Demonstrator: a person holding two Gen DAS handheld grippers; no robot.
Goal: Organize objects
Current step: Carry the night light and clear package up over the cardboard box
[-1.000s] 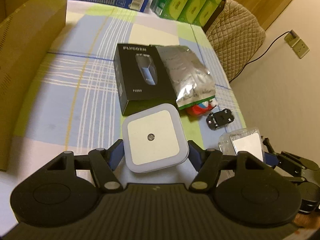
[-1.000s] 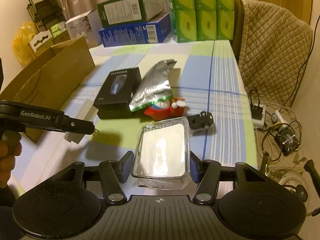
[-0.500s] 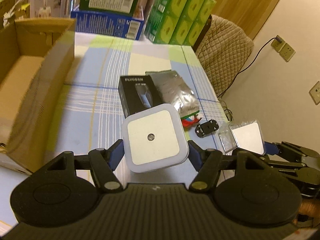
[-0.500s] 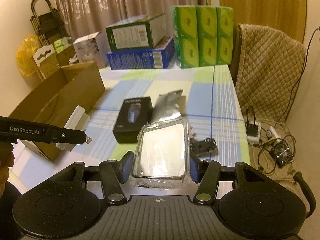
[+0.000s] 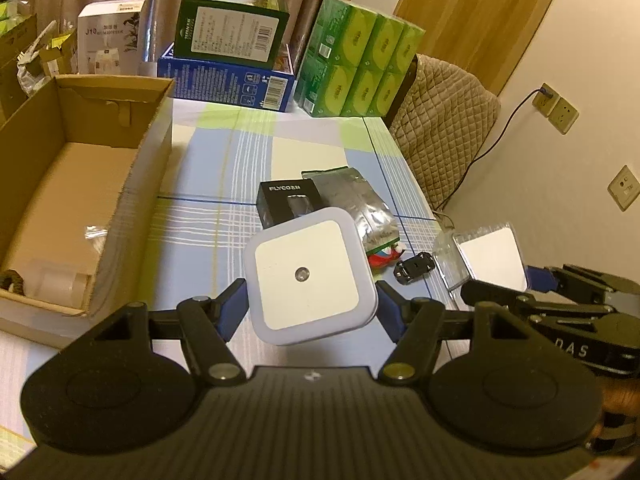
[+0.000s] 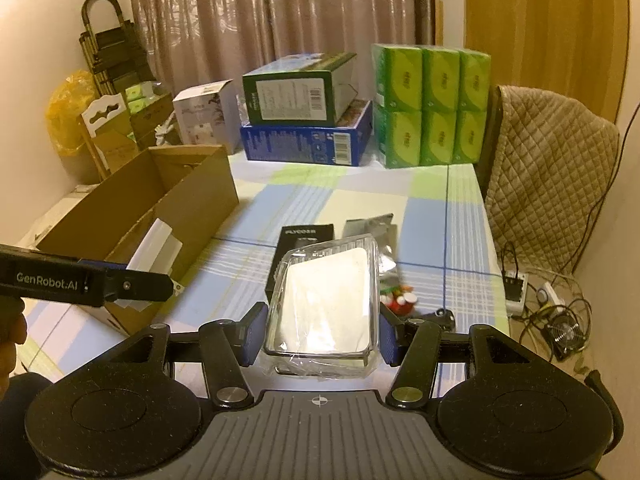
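Note:
My left gripper [image 5: 310, 312] is shut on a white square night light [image 5: 308, 276] and holds it well above the table. My right gripper [image 6: 322, 334] is shut on a clear plastic box with a white card inside [image 6: 326, 304], also held high; the box shows in the left wrist view [image 5: 488, 254]. On the table lie a black FLYCO box [image 5: 286, 200], a silver foil bag [image 5: 356, 204], a red toy [image 5: 382, 256] and a small black car [image 5: 414, 268]. An open cardboard box [image 5: 64, 184] stands at the left.
Stacked green and blue cartons [image 5: 232, 52] and green tissue packs [image 5: 360, 64] stand at the table's far end. A quilt-covered chair [image 5: 444, 128] is at the right. Cables and a fan [image 6: 560, 320] lie on the floor to the right.
Both grippers have risen and tilted up with their objects still held. The cardboard box and the far cartons have come into view.

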